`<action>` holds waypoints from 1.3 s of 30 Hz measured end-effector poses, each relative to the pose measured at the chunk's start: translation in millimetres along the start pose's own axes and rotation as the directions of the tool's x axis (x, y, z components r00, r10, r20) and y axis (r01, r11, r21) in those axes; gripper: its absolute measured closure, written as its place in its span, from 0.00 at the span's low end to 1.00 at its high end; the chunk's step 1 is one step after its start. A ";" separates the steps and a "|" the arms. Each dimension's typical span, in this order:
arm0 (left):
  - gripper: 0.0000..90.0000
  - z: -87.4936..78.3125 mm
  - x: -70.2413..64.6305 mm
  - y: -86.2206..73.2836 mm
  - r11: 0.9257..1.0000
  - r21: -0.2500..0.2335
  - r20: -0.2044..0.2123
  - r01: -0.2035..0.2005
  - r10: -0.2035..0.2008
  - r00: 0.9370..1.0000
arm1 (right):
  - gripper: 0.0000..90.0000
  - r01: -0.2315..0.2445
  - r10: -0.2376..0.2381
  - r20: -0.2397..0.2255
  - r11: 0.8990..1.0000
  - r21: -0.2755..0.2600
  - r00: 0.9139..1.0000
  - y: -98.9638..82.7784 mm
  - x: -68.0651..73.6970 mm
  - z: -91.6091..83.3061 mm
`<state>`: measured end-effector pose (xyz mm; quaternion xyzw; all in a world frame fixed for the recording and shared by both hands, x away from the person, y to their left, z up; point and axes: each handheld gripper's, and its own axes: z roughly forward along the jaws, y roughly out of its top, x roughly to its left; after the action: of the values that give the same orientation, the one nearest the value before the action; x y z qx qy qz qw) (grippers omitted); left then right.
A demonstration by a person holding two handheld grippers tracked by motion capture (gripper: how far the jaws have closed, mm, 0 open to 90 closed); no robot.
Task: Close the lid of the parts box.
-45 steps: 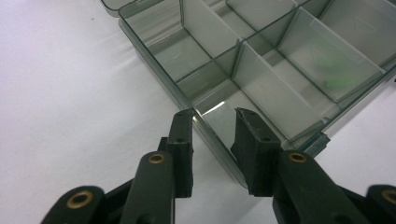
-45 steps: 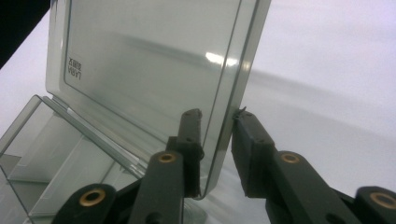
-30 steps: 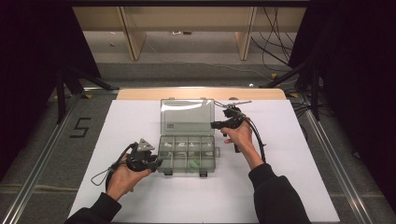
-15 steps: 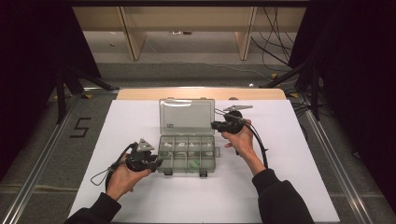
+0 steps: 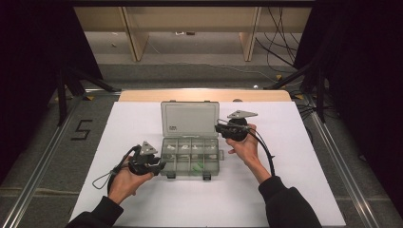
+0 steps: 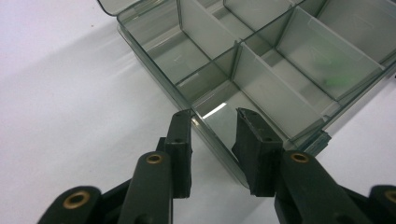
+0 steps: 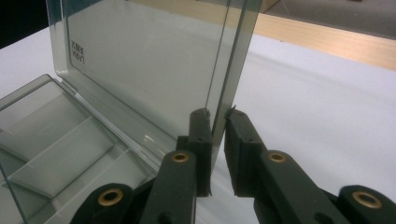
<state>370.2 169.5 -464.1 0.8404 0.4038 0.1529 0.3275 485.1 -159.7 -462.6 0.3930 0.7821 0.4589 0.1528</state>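
Clear compartment box (image 5: 191,156) at the centre of the white table sheet (image 5: 294,180), open. Lid (image 5: 189,119) raised at the box's 12 o'clock edge, standing close to upright, with a small printed label near its lower left corner. Tray divided into two rows of small compartments; pale bits in several of them, a green piece (image 5: 198,166) in the front row toward 5 o'clock. Two dark latches on the front wall at 6 o'clock.

Right gripper (image 5: 219,128) at the lid's 3 o'clock edge, held in the person's right hand (image 5: 243,147). In the right gripper view (image 7: 218,112), jaws clenched on the lid's side edge (image 7: 229,56), one pad on each face of the thin clear panel.

Left gripper (image 5: 164,164) at the tray's 9 o'clock corner, held in the left hand (image 5: 124,180). In the left gripper view (image 6: 214,113), jaws straddling the tray's near corner wall (image 6: 205,122), one outside, one inside over the corner compartment. A gap seems to remain at the inner pad, so probably not pressing, though hard to be sure through the clear plastic.

Wooden table edge (image 5: 204,95) beyond the sheet at 12 o'clock. Number 5 marked on the floor (image 5: 81,129) at 9 o'clock. Cables (image 5: 280,42) on the floor toward 1 o'clock.
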 end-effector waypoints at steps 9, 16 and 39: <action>0.74 -0.1 0.5 0.0 1.000 -0.001 0.002 -0.003 0.003 1.000 | 0.91 0.066 -0.065 0.022 0.997 -0.049 0.998 -5.3 3.1 -1.6; 0.74 0.0 1.0 -0.2 1.000 -0.002 0.010 -0.001 0.001 1.000 | 0.91 0.085 -0.083 0.026 0.994 -0.068 0.996 -9.3 6.7 -3.1; 0.74 -0.7 2.2 0.2 1.000 0.002 0.017 -0.006 0.006 1.000 | 0.91 0.116 -0.112 0.041 0.988 -0.098 0.993 -14.3 11.0 -5.1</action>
<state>371.3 171.4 -463.4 0.8432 0.3988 0.1463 0.3296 468.1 -158.3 -470.6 0.3475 0.7764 0.4811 0.2121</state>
